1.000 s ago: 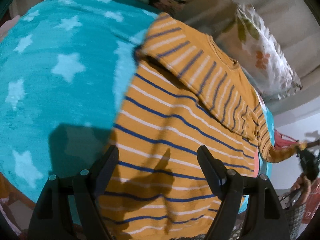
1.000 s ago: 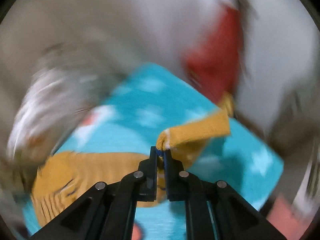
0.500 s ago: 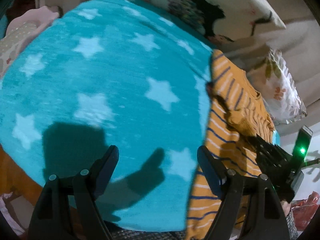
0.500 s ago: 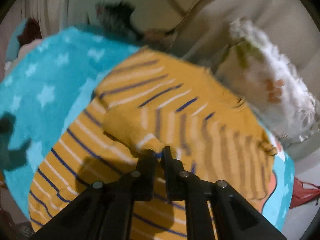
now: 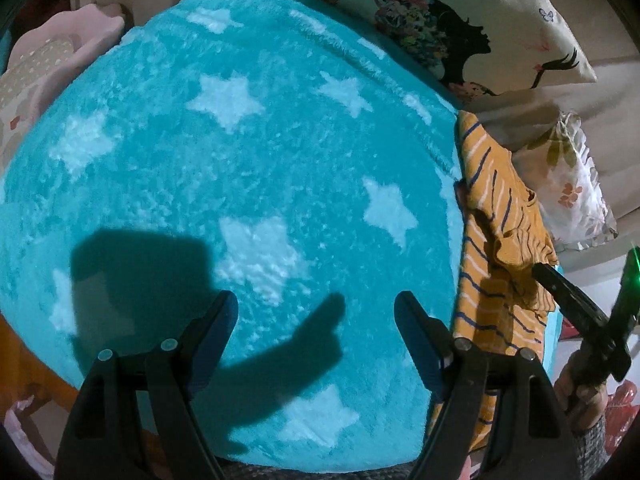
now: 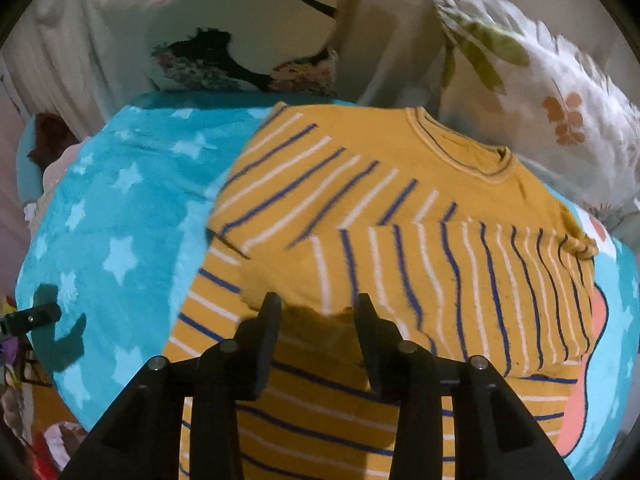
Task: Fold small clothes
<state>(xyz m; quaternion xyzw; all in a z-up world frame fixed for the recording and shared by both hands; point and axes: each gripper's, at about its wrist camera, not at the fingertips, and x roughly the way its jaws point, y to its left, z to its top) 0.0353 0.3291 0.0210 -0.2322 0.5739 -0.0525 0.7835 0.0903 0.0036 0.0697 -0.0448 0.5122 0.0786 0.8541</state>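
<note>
Our right gripper (image 6: 316,320) has its fingers (image 6: 266,336) parting just now, and the cuff of the sleeve (image 6: 420,280) lies loose between them, pressed by neither pad. Our left gripper (image 5: 316,328) holds its fingers wide apart over bare blanket, with nothing between them.

The striped mustard sweater (image 6: 360,208) lies flat on the turquoise star blanket (image 5: 240,152), its collar toward the pillows, with one sleeve folded across the chest. From the left wrist we see only a narrow strip of it at the blanket's right edge. Its hem runs out of the right wrist view, behind the gripper's body. The floral pillow (image 6: 552,92) is blurred there. The silhouette-print pillow (image 5: 460,32) is cut off at the top. We can read no label or writing on anything.
</note>
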